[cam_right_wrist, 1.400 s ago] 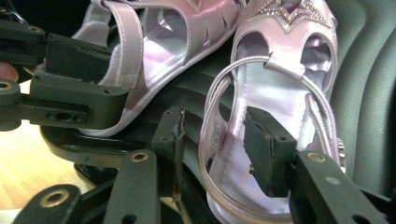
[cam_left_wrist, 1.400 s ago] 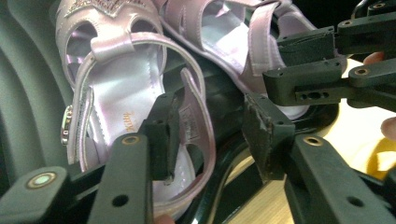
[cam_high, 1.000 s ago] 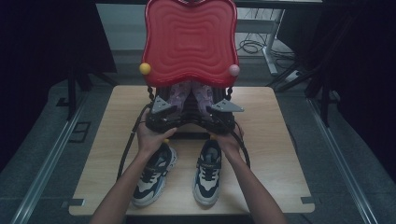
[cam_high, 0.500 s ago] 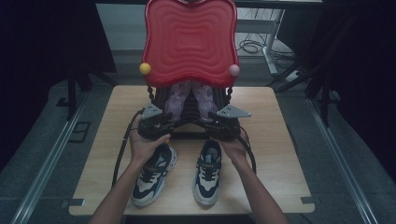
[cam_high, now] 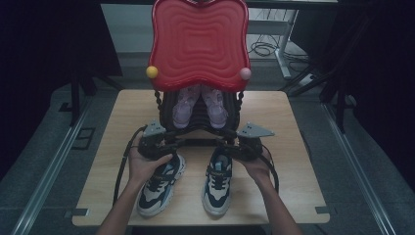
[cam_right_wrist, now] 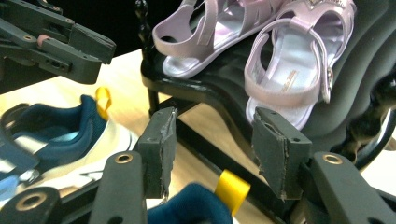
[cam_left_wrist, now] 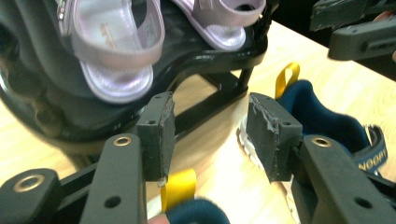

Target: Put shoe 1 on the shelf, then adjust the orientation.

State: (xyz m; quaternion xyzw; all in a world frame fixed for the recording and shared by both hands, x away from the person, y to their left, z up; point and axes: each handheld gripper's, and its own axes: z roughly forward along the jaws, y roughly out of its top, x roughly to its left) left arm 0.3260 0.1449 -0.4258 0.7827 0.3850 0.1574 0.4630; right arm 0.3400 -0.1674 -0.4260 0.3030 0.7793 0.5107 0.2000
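A red-backed chair [cam_high: 198, 44] stands at the counter's [cam_high: 293, 147] far side, lilac sandals [cam_high: 200, 105] on its seat. Both tongs, left [cam_high: 161, 145] and right [cam_high: 235, 147], spread and empty, have drawn back over the sneakers [cam_high: 188, 181], jaws widening.

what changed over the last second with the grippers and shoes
Both grippers, left gripper and right gripper, drew back from the black rack toward the person, over the heels of the navy and white sneakers. Both hold nothing; the left's jaws just opened further. The sneakers, lilac sandals and red wavy panel stayed put.
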